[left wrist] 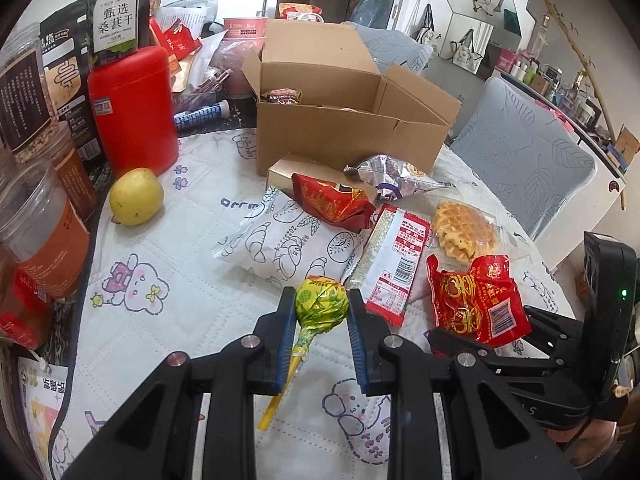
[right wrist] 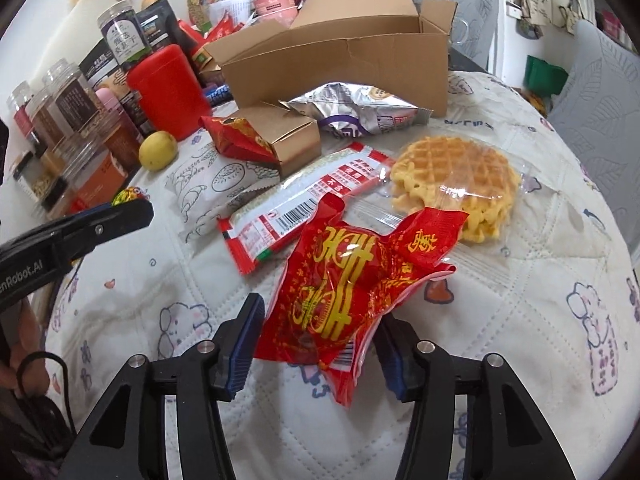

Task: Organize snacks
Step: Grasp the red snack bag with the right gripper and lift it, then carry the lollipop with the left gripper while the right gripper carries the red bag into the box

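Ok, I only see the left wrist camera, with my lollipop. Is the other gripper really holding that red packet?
Observer: Yes. The right wrist view shows the red packet pinched from both sides by the right gripper.
Child: What's behind it?
Observer: The waffle, whole and round there, flat in clear wrap.
Child: Can you see my gripper?
Observer: Yes, the left gripper from the side, with white lettering on its arm and the lollipop peeking over its tip.

lollipop [left wrist: 321, 305]: green-yellow wrapper, clamped | red packet [right wrist: 344, 292]: crinkled, clamped
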Motion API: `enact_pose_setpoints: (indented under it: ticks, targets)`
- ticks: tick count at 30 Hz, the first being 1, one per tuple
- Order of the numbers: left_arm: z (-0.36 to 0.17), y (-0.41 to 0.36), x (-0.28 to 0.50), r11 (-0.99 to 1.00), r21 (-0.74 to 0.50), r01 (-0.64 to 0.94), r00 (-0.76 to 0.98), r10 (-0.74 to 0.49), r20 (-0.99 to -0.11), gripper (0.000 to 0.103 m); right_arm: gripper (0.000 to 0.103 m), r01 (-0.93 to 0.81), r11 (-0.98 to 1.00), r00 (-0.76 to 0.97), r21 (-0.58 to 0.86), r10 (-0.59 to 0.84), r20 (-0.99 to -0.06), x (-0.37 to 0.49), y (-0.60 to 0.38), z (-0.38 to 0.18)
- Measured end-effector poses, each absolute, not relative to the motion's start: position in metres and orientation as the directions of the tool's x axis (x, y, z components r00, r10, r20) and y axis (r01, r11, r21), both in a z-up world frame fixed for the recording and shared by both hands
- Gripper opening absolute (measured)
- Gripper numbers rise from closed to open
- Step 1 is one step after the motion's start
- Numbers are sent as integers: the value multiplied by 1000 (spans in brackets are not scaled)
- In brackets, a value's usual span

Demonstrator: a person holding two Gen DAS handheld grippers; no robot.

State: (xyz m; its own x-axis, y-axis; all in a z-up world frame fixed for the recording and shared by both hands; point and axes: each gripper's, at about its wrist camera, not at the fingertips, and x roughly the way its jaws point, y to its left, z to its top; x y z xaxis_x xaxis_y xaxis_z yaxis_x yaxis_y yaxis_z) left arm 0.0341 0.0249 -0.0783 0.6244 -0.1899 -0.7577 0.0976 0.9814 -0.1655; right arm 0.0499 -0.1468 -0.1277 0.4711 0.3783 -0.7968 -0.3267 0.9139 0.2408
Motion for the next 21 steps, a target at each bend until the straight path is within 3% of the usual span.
enact_pose_setpoints:
  ticks: [6, 21]
  targets:
    - [-78, 23, 34, 984, -148, 97, 625, -176, -760, 24, 40, -325, 913, 499, 248, 388, -775, 49, -152, -126]
    - [-55, 6, 34, 980, -111, 163, 656, -192, -730, 25, 38, -365, 882, 521, 297, 458, -720, 25, -167, -95]
